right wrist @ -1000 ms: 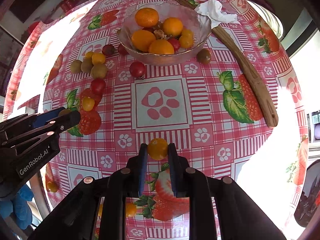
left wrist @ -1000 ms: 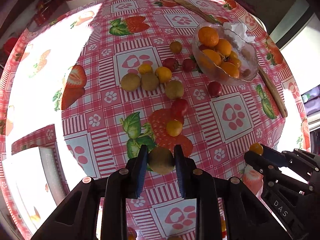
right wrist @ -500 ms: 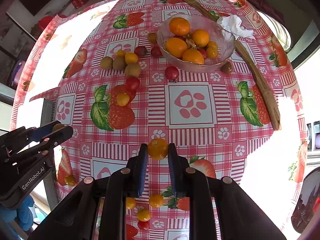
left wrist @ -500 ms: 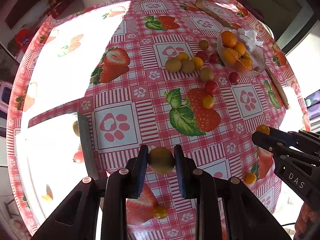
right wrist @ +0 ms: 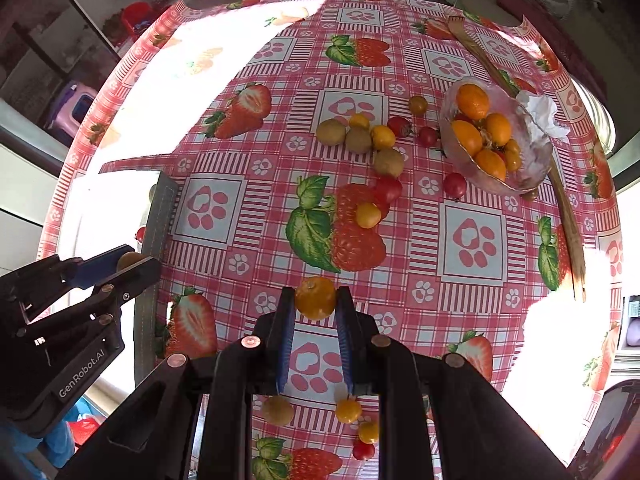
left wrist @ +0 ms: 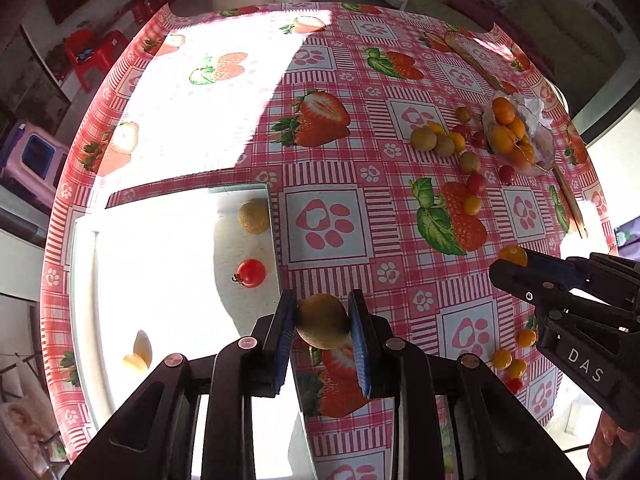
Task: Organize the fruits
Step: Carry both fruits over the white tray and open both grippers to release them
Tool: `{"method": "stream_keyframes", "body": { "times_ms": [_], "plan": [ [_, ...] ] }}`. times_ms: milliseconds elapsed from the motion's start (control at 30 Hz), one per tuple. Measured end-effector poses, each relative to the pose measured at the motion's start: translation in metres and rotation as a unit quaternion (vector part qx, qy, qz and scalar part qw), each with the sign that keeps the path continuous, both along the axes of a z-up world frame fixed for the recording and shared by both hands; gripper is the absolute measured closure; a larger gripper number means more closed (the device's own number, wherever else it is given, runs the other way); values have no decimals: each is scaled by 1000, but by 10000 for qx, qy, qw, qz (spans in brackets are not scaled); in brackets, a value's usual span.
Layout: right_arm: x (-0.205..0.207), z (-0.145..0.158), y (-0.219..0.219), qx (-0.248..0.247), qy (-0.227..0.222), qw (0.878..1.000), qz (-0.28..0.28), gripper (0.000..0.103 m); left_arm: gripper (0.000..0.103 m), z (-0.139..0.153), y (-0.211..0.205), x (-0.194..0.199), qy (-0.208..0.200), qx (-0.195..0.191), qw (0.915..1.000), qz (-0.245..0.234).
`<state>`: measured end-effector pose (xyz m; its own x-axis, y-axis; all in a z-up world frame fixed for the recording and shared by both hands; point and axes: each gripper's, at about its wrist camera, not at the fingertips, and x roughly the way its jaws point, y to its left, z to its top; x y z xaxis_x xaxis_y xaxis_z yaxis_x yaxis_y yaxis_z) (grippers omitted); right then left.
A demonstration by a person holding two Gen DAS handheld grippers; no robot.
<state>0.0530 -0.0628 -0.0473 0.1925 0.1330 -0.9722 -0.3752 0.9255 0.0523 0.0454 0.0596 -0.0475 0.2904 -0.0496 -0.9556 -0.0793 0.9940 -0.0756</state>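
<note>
My left gripper (left wrist: 322, 322) is shut on a brown-green kiwi (left wrist: 323, 320), held above the right edge of a white tray (left wrist: 86, 272). The tray holds another kiwi (left wrist: 253, 216) and a red tomato (left wrist: 251, 273). My right gripper (right wrist: 316, 300) is shut on a small orange (right wrist: 315, 297), held above the table; it also shows in the left wrist view (left wrist: 512, 260). A glass bowl (right wrist: 534, 160) of oranges stands at the far right. Loose kiwis (right wrist: 331, 132), tomatoes (right wrist: 387, 190) and yellow fruits (right wrist: 368, 215) lie left of the bowl.
The round table wears a pink strawberry-print cloth (right wrist: 472, 240). A long wooden spoon (right wrist: 568, 232) and a crumpled white tissue (right wrist: 544, 114) lie by the bowl. Small fruits (right wrist: 348, 410) lie near the front edge. Strong sunlight washes out the tray.
Both grippers have pulled back and to the left with their fruit. The left gripper with the kiwi now hangs over the tray's edge; the bowl looks farther away.
</note>
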Motion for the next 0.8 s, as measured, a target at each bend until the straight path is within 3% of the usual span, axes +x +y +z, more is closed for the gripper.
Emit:
{"method": "stream_keyframes", "body": {
  "times_ms": [467, 800],
  "plan": [
    [-14, 3, 77, 59, 50, 9984, 565, 81, 75, -2, 74, -38, 5, 23, 9976, 697],
    [-24, -10, 134, 330, 318, 9953, 851, 81, 75, -19, 127, -37, 42, 172, 9943, 1048]
  ]
}}
